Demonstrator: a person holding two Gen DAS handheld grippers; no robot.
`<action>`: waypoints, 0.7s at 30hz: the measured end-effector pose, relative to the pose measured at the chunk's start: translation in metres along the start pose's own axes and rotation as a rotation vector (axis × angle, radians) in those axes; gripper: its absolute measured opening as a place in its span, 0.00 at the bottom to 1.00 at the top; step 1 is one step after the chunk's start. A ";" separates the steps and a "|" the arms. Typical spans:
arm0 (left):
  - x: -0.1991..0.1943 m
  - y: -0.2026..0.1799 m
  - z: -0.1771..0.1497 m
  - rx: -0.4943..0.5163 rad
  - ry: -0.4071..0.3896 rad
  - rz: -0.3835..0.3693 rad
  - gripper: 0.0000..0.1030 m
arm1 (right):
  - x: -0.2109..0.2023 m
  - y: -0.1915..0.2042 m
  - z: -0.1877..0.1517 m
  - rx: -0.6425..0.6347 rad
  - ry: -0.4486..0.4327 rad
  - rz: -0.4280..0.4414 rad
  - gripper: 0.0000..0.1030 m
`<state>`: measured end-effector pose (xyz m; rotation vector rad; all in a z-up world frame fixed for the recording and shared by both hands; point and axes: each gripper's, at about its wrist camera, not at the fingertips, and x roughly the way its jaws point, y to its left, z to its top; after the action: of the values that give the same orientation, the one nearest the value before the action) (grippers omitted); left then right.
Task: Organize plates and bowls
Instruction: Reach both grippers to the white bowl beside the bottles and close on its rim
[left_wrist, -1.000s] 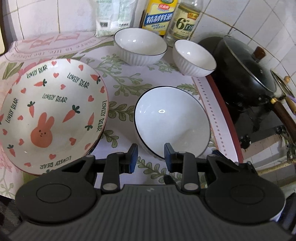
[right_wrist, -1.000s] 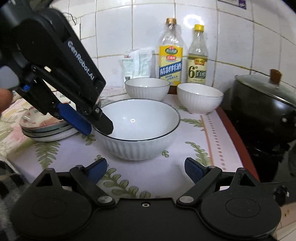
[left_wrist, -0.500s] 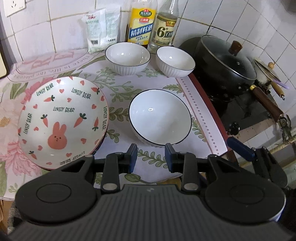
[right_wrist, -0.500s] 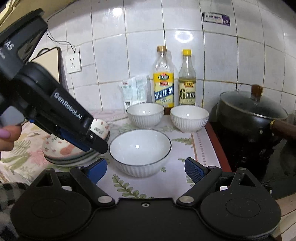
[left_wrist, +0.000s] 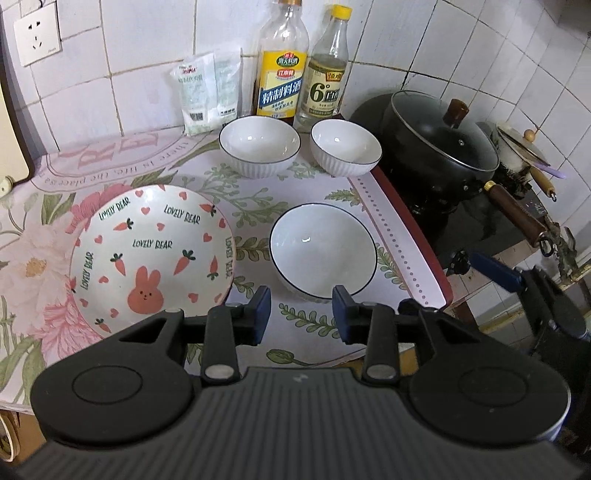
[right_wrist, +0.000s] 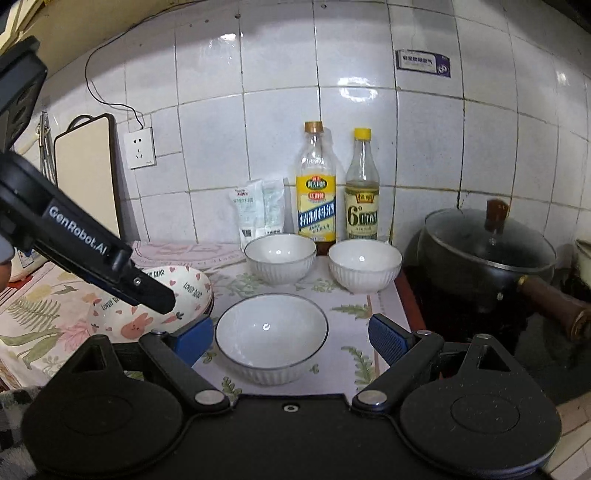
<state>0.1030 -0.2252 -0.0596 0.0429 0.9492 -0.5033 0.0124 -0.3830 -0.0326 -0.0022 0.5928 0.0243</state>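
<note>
A large white bowl (left_wrist: 323, 254) (right_wrist: 271, 332) stands alone on the floral mat near the counter's front. Two smaller white bowls (left_wrist: 259, 146) (left_wrist: 345, 147) sit side by side at the back. On the left, a rabbit-and-carrot plate (left_wrist: 151, 254) (right_wrist: 184, 291) tops a stack of plates. My left gripper (left_wrist: 301, 314) hovers above the mat in front of the large bowl; its jaws are opening with nothing between them. My right gripper (right_wrist: 291, 336) is held wide open above the near side of the same bowl, not touching it.
Two bottles (right_wrist: 316, 192) and a white bag (right_wrist: 256, 208) stand against the tiled wall. A black lidded pot (left_wrist: 439, 140) with a brown handle sits on the stove to the right, beyond the mat's red edge (left_wrist: 410, 221). A cutting board (right_wrist: 86, 177) leans at the left.
Both grippers have risen and drawn back from the large white bowl, so more of the counter and wall shows. The left jaws stand slightly wider apart.
</note>
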 end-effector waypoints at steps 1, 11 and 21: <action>-0.001 -0.001 0.002 0.004 -0.001 0.001 0.35 | 0.000 -0.002 0.004 -0.009 -0.002 0.006 0.91; 0.005 -0.003 0.033 0.018 -0.063 -0.017 0.38 | 0.015 -0.034 0.037 0.011 -0.046 0.058 0.90; 0.056 -0.003 0.064 -0.039 -0.110 -0.067 0.39 | 0.081 -0.086 0.045 0.242 0.016 0.132 0.85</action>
<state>0.1774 -0.2665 -0.0653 -0.0511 0.8545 -0.5434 0.1064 -0.4670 -0.0411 0.2717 0.6083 0.0804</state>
